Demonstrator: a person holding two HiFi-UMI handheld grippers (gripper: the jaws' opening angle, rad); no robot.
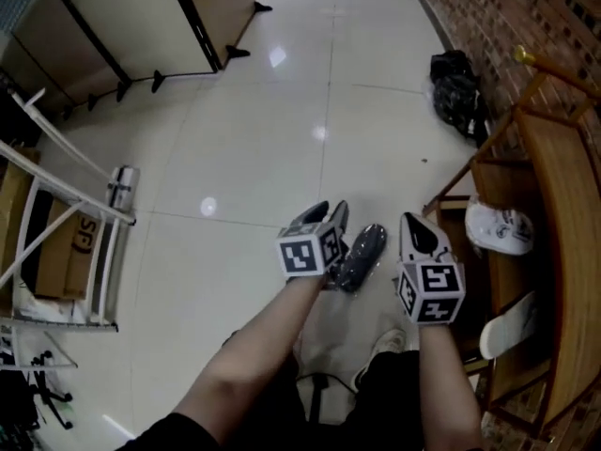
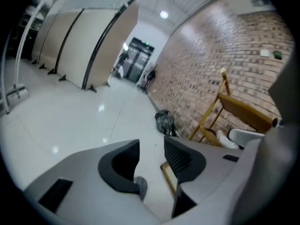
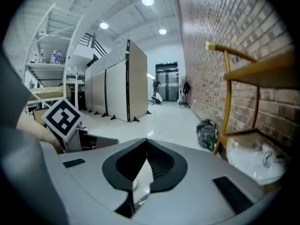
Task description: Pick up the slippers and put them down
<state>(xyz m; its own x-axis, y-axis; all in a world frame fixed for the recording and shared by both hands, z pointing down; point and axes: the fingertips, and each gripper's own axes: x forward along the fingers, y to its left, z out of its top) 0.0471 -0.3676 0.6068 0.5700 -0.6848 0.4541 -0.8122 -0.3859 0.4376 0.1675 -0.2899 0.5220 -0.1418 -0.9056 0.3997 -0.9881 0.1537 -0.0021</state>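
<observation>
**Dark slipper looks set down, both grippers empty**

- The dark slipper (image 1: pixel 362 254), in shiny wrap, shows in the head view between the two grippers. It reads as lying on the pale floor (image 1: pixel 282 139), just ahead of the person's shoe (image 1: pixel 387 341). I can't fully rule out that it is off the tiles.
- Left gripper (image 2: pixel 151 148): jaws apart. Only floor and a bit of yellow frame show in the gap, and the pads press on nothing.
- Right gripper (image 3: pixel 146 142): jaw tips together, with nothing visibly clamped.
- Both grippers point ahead and slightly down.
- The wooden rack (image 1: pixel 563 214) at right carries two white items that look like more slippers, one wrapped (image 1: pixel 500 225) and one lower (image 1: pixel 509 325). They are well apart from the jaws.

My read on progress: pick-up and put-down look done for the dark slipper. If the white ones are in scope, they are not yet handled.
</observation>
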